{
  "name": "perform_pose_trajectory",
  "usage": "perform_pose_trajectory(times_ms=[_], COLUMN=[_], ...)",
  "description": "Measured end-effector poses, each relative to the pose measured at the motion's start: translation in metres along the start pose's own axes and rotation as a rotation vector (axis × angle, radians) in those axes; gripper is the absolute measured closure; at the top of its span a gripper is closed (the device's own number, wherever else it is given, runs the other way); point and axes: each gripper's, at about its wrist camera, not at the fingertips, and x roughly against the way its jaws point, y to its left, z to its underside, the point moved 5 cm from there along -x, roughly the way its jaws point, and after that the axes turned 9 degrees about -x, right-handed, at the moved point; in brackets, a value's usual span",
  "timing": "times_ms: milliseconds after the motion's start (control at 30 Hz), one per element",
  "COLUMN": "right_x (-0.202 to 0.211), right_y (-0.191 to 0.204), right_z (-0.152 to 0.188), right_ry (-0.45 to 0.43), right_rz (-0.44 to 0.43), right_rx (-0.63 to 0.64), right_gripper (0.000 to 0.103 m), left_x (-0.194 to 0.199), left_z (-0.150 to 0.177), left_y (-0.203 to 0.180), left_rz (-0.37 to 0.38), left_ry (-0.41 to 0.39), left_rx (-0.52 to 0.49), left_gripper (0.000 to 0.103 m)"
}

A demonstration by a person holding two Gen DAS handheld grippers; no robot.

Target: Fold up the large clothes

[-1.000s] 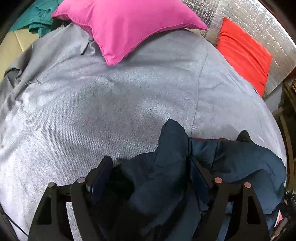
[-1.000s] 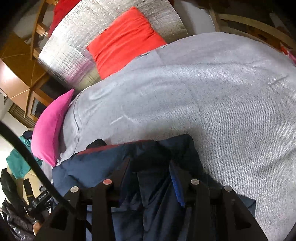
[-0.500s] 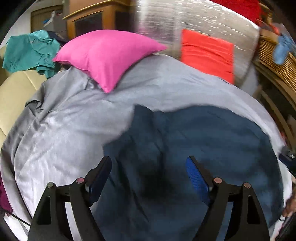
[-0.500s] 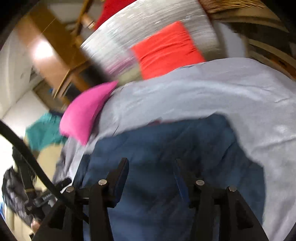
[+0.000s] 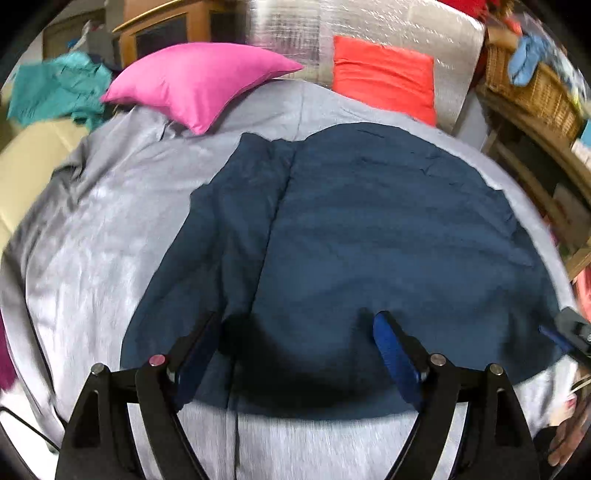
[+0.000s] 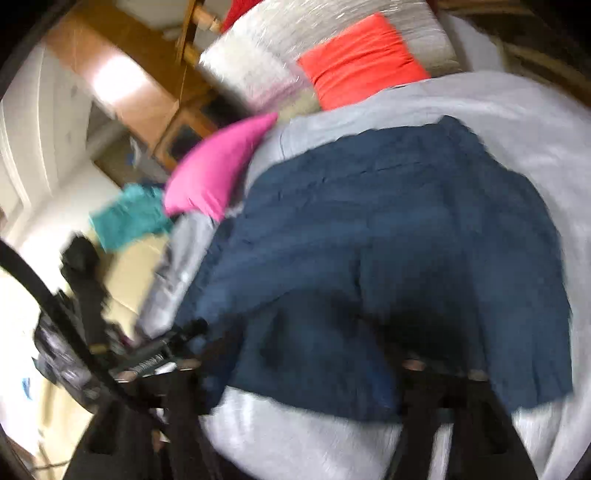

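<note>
A large dark navy garment lies spread flat on the grey bed cover. It also shows in the right wrist view. My left gripper is open and empty, its blue-padded fingers hovering over the garment's near hem. My right gripper is over the near hem too. It looks open with nothing between the fingers, though that view is blurred. Its tip shows at the right edge of the left wrist view.
A pink pillow and a red cushion lie at the head of the bed against a silver padded board. A teal garment lies far left. A wicker basket stands on wooden furniture at the right.
One second ago both grippers held the bunched navy garment. It has since been flung out flat over the bed, and both grippers have let go and pulled back towards the near edge.
</note>
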Motion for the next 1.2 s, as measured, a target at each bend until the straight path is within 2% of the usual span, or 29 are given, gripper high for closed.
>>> perform_pose_trajectory(times_ms=[100,167,267,333,433,500,633,700,733,767,833,867,933,1000,1067,1133,1167,1200], right_x=[0.018,0.018,0.004,-0.007,-0.019,-0.024,-0.024,-0.025,-0.026,-0.029,-0.024,-0.019,-0.008,0.003,0.006,-0.005,-0.008,-0.014], right_y=[-0.019,-0.029,-0.048,-0.061,-0.082,-0.091,-0.090,-0.088,-0.088,-0.087,-0.086,-0.077,-0.059,-0.038,-0.034,-0.045,-0.052,-0.059], right_z=[0.018,0.030,0.037,0.035,0.031,0.029,0.019,0.015,0.014,0.014,0.012,0.007,0.002,-0.003,-0.003,0.000,0.003,0.007], right_ry=[0.031,0.061,0.098,0.085,0.055,0.026,-0.041,-0.053,-0.056,-0.051,-0.067,-0.092,-0.149,-0.209,-0.225,-0.177,-0.146,-0.112], right_rz=[-0.100,-0.136,-0.131,-0.137,-0.136,-0.167,-0.164,-0.146,-0.104,-0.084,-0.071,-0.055,-0.037,-0.042,-0.047,-0.004,0.010,0.015], right_rx=[-0.138,-0.237,-0.359,-0.454,-0.574,-0.626,-0.592,-0.566,-0.535,-0.517,-0.492,-0.437,-0.336,-0.237,-0.210,-0.255,-0.289,-0.332], right_gripper=[0.022,0.015,0.015,0.015,0.015,0.016,0.016,0.028,0.046,0.052,0.059,0.064,0.066,0.067,0.066,0.066,0.063,0.062], left_x=[0.009,0.012,0.005,-0.006,-0.016,-0.026,-0.048,-0.054,-0.056,-0.057,-0.055,-0.050,-0.043,-0.032,-0.028,-0.038,-0.044,-0.050], left_z=[0.027,0.044,0.051,0.050,0.046,0.042,0.036,0.033,0.032,0.029,0.025,0.020,0.012,0.002,-0.005,0.002,0.013,0.019], left_y=[-0.001,-0.004,-0.007,-0.005,0.002,0.009,0.019,0.025,0.026,0.027,0.027,0.025,0.019,0.016,0.012,0.009,0.010,0.012], left_rz=[0.096,0.170,0.277,0.334,0.350,0.349,0.404,0.424,0.429,0.430,0.416,0.403,0.378,0.345,0.312,0.290,0.283,0.279], left_ry=[0.014,0.032,0.070,0.093,0.068,0.061,0.054,0.034,0.022,0.012,-0.008,-0.035,-0.077,-0.131,-0.156,-0.087,-0.052,-0.023], left_rx=[0.045,0.087,0.177,0.244,0.342,0.410,0.558,0.626,0.647,0.658,0.649,0.628,0.573,0.508,0.452,0.434,0.437,0.451], left_gripper=[0.018,0.018,0.018,0.018,0.018,0.018,0.018,0.018,0.020,0.024,0.039,0.043,0.051,0.053,0.054,0.053,0.051,0.046])
